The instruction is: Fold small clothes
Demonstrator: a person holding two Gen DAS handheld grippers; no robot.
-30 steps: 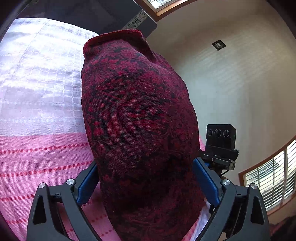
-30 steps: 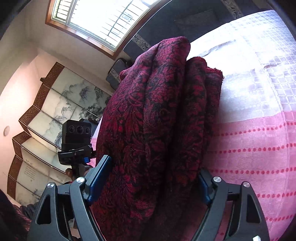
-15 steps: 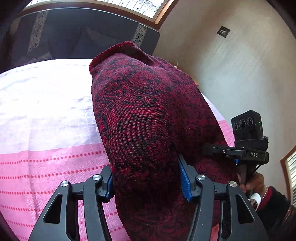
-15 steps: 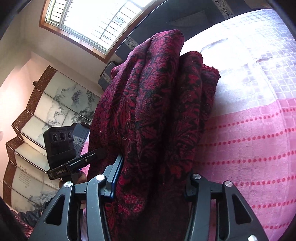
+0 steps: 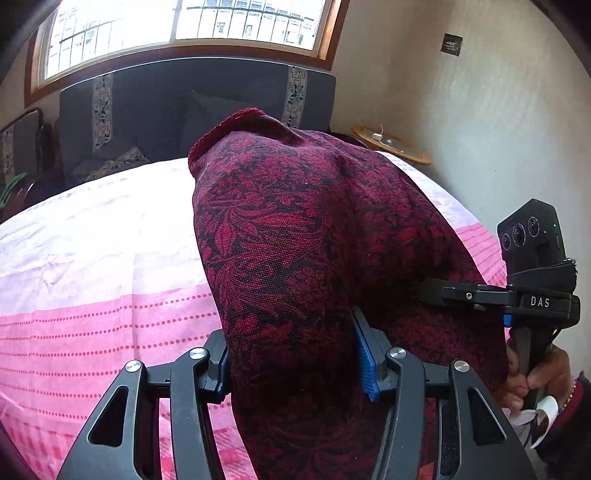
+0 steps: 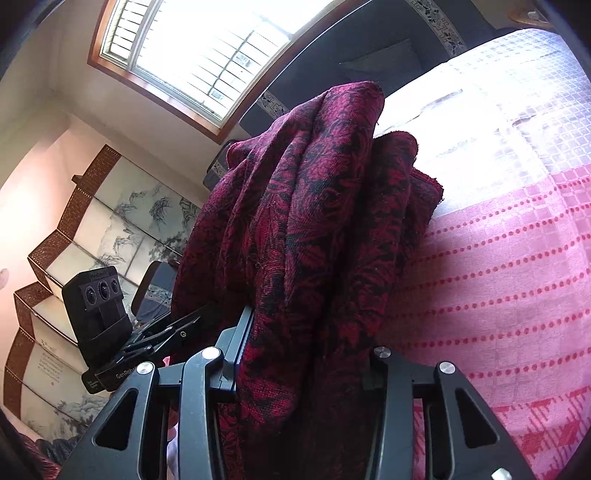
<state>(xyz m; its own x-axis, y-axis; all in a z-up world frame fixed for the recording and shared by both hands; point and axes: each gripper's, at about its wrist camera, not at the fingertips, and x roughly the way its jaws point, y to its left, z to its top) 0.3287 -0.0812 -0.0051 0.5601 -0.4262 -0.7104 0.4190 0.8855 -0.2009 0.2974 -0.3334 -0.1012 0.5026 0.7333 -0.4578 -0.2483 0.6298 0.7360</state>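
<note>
A dark red garment with a black leaf pattern [image 5: 295, 240] is bunched and held up over the bed. My left gripper [image 5: 295, 362] is shut on its lower part, cloth filling the gap between the blue pads. My right gripper [image 6: 303, 358] is shut on another thick fold of the same garment [image 6: 317, 221]. The right gripper's body [image 5: 532, 295] shows at the right of the left wrist view, close beside the cloth. The left gripper's body [image 6: 99, 314] shows at the left of the right wrist view.
The bed cover [image 5: 92, 295] is pink with dotted lines near me and pale white farther off. A dark headboard [image 5: 184, 107] and window [image 5: 177, 22] lie beyond. A painted folding screen [image 6: 74, 258] stands to one side. A round wooden stand [image 5: 391, 147] sits by the wall.
Both grippers closed from wide open onto the garment. Both views tilted up, showing the headboard and window. The two grippers came closer together.
</note>
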